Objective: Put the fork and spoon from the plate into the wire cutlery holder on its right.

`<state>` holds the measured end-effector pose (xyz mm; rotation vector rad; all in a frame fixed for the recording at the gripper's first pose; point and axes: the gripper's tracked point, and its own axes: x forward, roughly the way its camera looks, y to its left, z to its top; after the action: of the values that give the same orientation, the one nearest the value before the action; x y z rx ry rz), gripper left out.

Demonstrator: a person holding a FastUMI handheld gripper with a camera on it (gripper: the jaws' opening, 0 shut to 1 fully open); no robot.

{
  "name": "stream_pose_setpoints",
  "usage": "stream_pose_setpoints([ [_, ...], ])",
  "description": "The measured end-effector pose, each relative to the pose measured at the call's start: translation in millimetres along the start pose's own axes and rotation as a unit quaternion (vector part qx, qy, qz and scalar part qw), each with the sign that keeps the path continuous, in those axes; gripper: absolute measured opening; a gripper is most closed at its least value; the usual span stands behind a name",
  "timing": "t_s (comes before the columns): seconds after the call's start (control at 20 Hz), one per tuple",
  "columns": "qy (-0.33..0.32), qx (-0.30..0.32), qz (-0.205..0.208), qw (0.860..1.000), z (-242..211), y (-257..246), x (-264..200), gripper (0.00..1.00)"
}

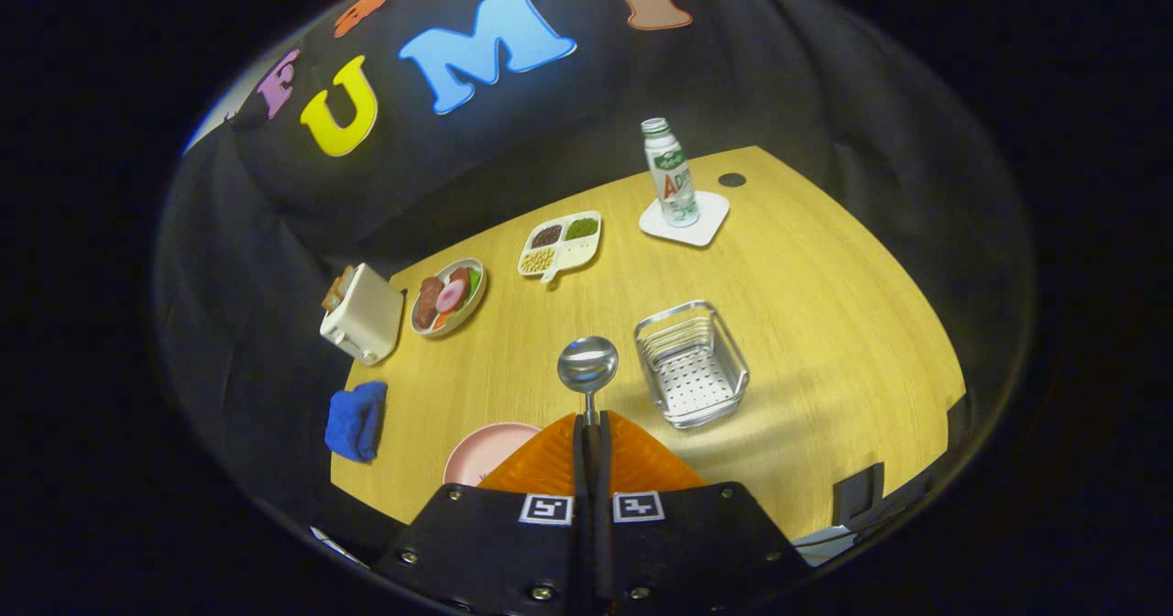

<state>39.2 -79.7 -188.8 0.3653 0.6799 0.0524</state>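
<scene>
1. Steel is what the gripper (592, 433) has clenched: both fingers are pressed together on the handle of the spoon (587, 365), whose bowl sticks out just ahead of the fingertips, above the wooden table (825, 323).
2. Just to the left of the fingers and partly hidden under them lies the pink plate (486, 451); whether the fork is on it cannot be told.
3. Ahead and to the right of the fingers stands the wire cutlery holder (692, 362), near the spoon's bowl but apart from it, with nothing visible inside.
4. Further left of the fingers, a blue cloth (356, 421) lies at the table's edge, with a white toaster (363, 313) beyond it.
5. Beyond the spoon sit a bowl of food (448, 296) and a divided tray (561, 243) with small portions in its compartments.
6. Farthest away, beyond the holder, a bottle (670, 174) stands upright on a white coaster (685, 219).
</scene>
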Motion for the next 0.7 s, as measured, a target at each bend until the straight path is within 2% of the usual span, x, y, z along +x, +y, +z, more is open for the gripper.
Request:
stream_pose_setpoints([
  [0.2,0.010,0.013,-0.035,0.999,7,-34,1,0.02],
  [0.4,0.032,0.007,-0.058,0.998,3,-47,12,0.02],
  [0.7,0.049,-0.006,-0.069,0.996,0,-49,22,0.02],
])
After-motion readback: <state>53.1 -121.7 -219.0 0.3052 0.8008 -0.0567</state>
